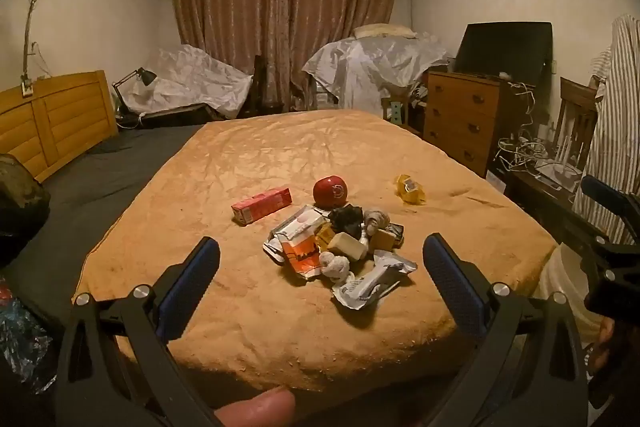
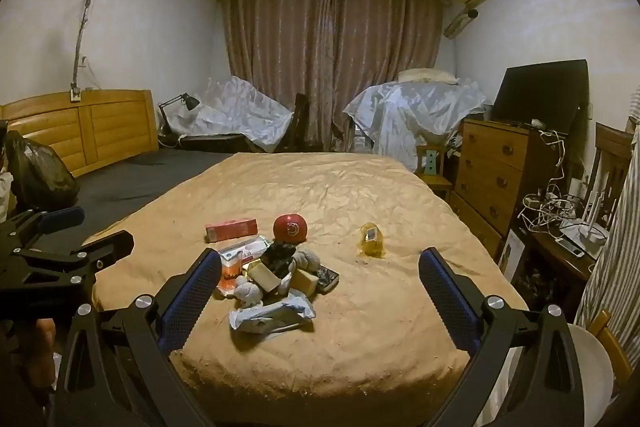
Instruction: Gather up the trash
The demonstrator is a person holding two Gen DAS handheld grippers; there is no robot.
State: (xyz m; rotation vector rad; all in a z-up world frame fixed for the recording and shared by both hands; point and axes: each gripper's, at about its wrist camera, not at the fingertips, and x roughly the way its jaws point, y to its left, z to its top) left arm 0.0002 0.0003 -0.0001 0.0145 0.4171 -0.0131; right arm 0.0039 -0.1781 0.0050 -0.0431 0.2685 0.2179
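Blue-padded jaws of the left gripper [image 1: 320,279] stand spread as wide as they go, holding nothing, with a fingertip [image 1: 260,405] of the person at the bottom edge of the left wrist view. Jaws of the right gripper [image 2: 320,287] stand equally wide and empty. Both point slightly down over the near end of a bed [image 1: 280,155] covered by a tan blanket [image 2: 360,347].

Just beyond the jaws a trash pile [image 1: 340,247] lies on the blanket: crumpled foil wrappers, an orange packet [image 1: 301,257], tan blocks, wadded tissue and a dark lump, all touching. A silver wrapper [image 2: 272,313] sits at the pile's near edge. Behind the pile, a red ball [image 1: 331,191] rests just beside it, and a pink carton [image 1: 262,209] lies flat to its left. A yellow wrapper [image 1: 410,190] sits apart to the right.

Further out, a wooden headboard [image 2: 92,127] lines the left wall, a dresser [image 2: 492,171] stands at right with a dark screen [image 2: 540,95] on top, and closed curtains [image 2: 332,59] hang at the back. A black bag [image 2: 38,167] sits at far left in the right wrist view.
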